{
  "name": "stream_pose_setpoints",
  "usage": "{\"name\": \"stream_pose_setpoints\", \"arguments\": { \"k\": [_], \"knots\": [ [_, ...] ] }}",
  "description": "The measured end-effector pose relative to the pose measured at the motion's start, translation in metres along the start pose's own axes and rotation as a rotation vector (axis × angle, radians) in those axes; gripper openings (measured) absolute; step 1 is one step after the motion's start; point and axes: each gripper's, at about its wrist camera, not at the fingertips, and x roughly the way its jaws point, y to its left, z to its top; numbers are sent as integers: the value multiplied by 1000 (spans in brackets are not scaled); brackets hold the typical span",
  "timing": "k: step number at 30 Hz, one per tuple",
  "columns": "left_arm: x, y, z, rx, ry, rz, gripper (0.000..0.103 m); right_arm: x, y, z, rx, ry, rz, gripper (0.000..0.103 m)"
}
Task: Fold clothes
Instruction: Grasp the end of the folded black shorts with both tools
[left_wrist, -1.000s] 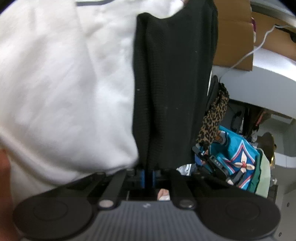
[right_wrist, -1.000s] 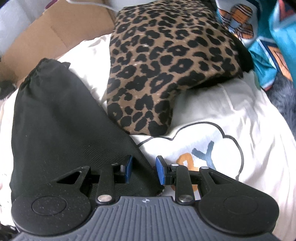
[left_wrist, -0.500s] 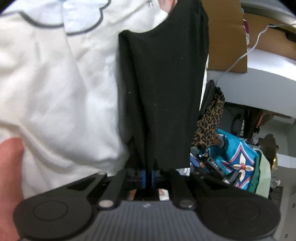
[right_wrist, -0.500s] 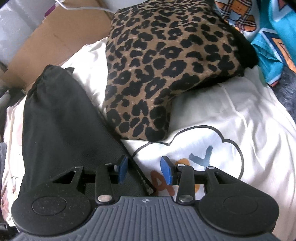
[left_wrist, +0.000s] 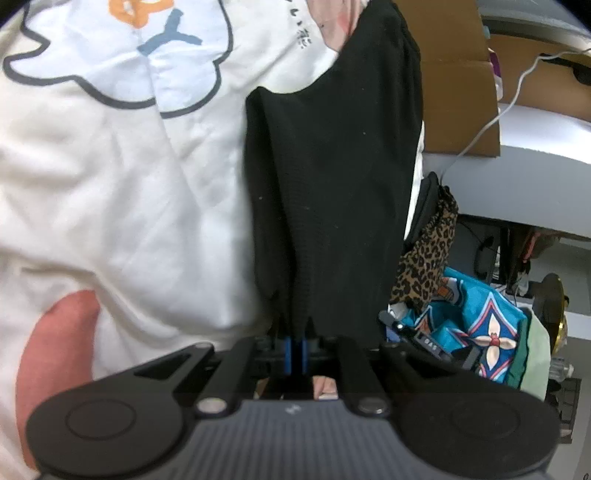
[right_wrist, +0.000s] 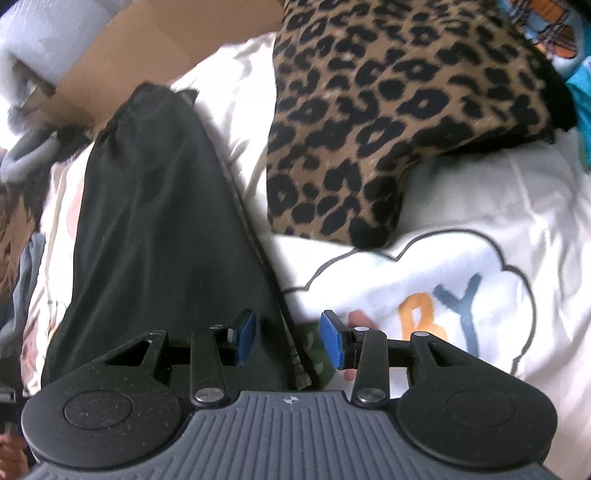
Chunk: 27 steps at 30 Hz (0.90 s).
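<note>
A black garment (left_wrist: 332, 192) hangs taut away from my left gripper (left_wrist: 295, 343), which is shut on its near edge. In the right wrist view the same black garment (right_wrist: 166, 240) lies over a white shirt with a cloud print (right_wrist: 461, 288). My right gripper (right_wrist: 289, 343) is open above the black garment's right edge, and that edge runs between the blue pads (right_wrist: 245, 341) without being pressed. A fingertip (right_wrist: 356, 318) shows behind the right pad. In the left wrist view the white shirt (left_wrist: 122, 192) fills the left side.
A leopard-print garment (right_wrist: 388, 110) lies on the white shirt beyond the right gripper. Teal patterned fabric (left_wrist: 480, 325) and the leopard-print garment (left_wrist: 424, 258) sit at the right of the left view. Cardboard (left_wrist: 458, 92), a white cable (left_wrist: 491, 122) and a hand (left_wrist: 55, 350) are also there.
The left gripper has risen with the black garment, and the cloud print has come into its view. The right gripper's jaws have widened and it has tilted further down over the garment's edge.
</note>
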Motion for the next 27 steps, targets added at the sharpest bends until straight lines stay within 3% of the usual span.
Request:
{"name": "stream_pose_setpoints", "arguments": {
  "k": [2, 9, 11, 13, 21, 27],
  "knots": [
    [-19, 32, 23, 36, 42, -7, 5, 6, 2, -2, -12, 32, 14, 46],
    [-36, 41, 27, 36, 41, -14, 5, 19, 5, 0, -13, 61, 34, 41],
    [-44, 44, 28, 40, 39, -20, 5, 21, 9, 2, -27, 73, 43, 15],
    [-56, 46, 30, 47, 34, -28, 5, 25, 17, 2, -61, 89, 40, 6],
    [-119, 43, 40, 88, 8, -64, 5, 8, 34, -3, -34, 73, 112, 4],
    [-176, 50, 39, 142, -17, -36, 5, -21, 39, -21, 34, 39, 174, 4]
  ]
}}
